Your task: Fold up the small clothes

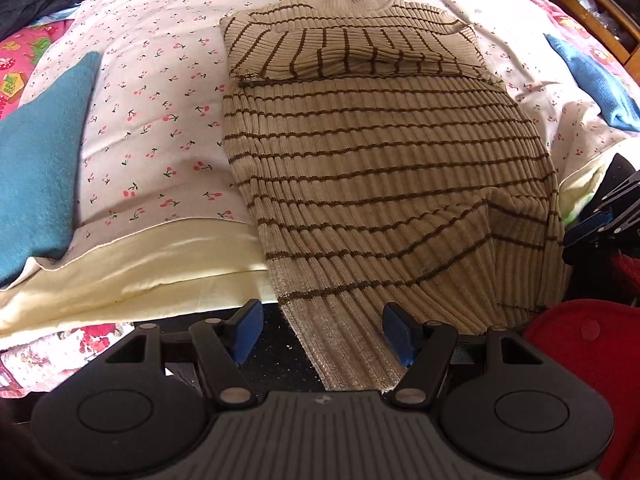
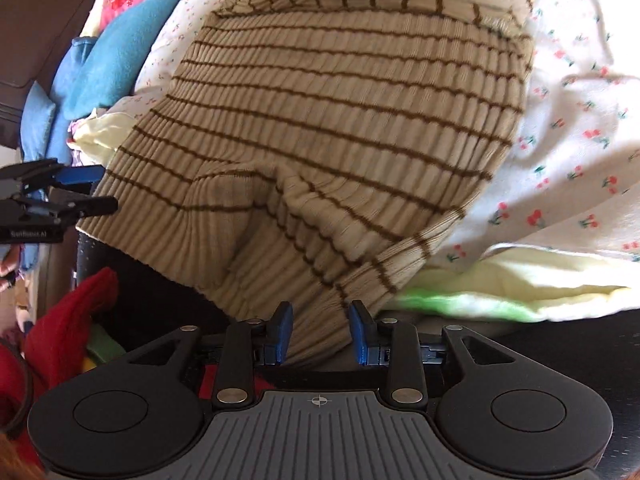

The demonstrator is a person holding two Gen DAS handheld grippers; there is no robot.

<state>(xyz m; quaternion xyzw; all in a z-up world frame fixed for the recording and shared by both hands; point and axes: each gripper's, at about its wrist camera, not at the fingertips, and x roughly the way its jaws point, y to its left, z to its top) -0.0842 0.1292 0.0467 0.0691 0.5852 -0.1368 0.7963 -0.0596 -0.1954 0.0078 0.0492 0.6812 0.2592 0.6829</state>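
Lengthwise, the beige ribbed sweater with brown stripes [image 1: 380, 160] lies on the cherry-print bed sheet [image 1: 160, 100], its hem hanging over the near edge. Both the left claw [image 1: 324, 336] and right claw [image 2: 320, 332] straddle that hem, jaws parted, gripping nothing.

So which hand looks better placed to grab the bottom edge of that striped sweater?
Probably the right gripper: the striped sweater hem lies between its open fingers. The left gripper is open too, but straddles only the hem's edge.
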